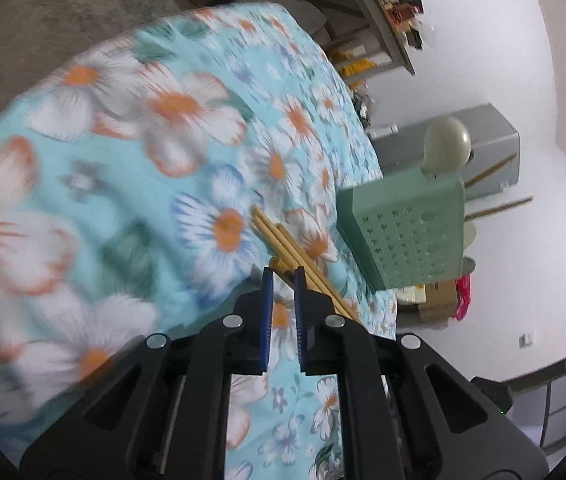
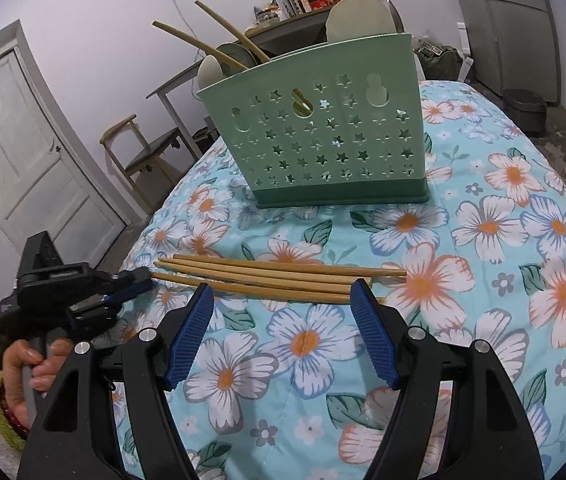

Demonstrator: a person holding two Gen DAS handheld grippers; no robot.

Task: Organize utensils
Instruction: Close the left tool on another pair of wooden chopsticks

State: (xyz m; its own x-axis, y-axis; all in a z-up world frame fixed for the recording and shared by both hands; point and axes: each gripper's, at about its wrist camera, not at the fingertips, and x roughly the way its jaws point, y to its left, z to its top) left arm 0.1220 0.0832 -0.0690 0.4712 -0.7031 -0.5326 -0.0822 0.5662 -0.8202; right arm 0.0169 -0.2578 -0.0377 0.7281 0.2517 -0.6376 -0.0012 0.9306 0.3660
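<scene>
Several wooden chopsticks (image 2: 283,276) lie side by side on the floral cloth (image 2: 483,240), in front of a green star-punched utensil holder (image 2: 323,140). The holder has two chopsticks and pale spoons standing in it. My left gripper (image 2: 145,280) comes in from the left at the chopsticks' ends. In the left wrist view the left gripper (image 1: 284,278) has its blue pads nearly together, with the end of one chopstick (image 1: 279,264) pinched between the tips. The holder (image 1: 407,236) stands beyond, to the right. My right gripper (image 2: 281,288) hovers open just short of the chopsticks, holding nothing.
A hand (image 2: 31,360) with a green cuff holds the left gripper's handle. Off the table's left edge are a wooden chair (image 2: 143,152) and a white door (image 2: 23,160). A dark bin (image 2: 523,108) sits on the floor at the right.
</scene>
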